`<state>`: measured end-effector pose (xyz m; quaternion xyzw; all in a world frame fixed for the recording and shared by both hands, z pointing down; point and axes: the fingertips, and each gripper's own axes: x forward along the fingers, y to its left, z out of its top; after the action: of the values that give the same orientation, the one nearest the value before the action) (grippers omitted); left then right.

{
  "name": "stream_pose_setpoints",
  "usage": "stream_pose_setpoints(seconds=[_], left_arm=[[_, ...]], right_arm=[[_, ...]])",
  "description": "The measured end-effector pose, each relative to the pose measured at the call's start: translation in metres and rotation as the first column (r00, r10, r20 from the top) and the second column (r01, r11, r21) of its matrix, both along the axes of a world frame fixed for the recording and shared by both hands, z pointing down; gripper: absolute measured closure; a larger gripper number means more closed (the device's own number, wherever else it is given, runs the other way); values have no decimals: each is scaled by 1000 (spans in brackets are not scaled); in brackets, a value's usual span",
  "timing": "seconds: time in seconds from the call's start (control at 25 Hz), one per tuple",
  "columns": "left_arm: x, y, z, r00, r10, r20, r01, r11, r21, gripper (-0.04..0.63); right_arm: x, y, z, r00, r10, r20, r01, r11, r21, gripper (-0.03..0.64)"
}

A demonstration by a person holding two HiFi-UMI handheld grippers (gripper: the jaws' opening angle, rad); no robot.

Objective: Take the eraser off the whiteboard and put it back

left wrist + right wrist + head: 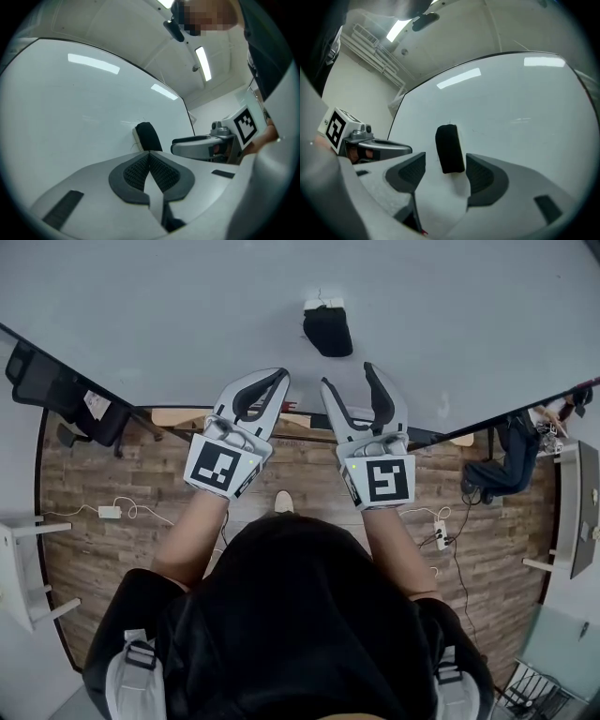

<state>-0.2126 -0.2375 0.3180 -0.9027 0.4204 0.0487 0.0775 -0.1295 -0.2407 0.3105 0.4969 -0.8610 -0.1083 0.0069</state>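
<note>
The black eraser with a white back clings to the whiteboard. In the right gripper view the eraser stands upright just ahead of my right gripper, framed by its two dark pads, which do not touch it. In the head view my right gripper is open, a short way short of the eraser. My left gripper is beside it to the left, shut on nothing. Its pads meet in the left gripper view, with the eraser beyond them to the right.
A black chair stands at the board's left end and a white table further left. Cables and power strips lie on the wooden floor. A person is at the far right.
</note>
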Motion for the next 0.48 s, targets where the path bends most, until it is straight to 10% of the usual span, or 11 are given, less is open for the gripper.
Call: stream_pose_setpoints(seconds=[0.48], left_arm=[[27, 80, 0, 999, -31, -30, 30, 999, -20, 600]], right_arm=[[10, 84, -1, 959, -274, 73, 277, 960, -42, 435]])
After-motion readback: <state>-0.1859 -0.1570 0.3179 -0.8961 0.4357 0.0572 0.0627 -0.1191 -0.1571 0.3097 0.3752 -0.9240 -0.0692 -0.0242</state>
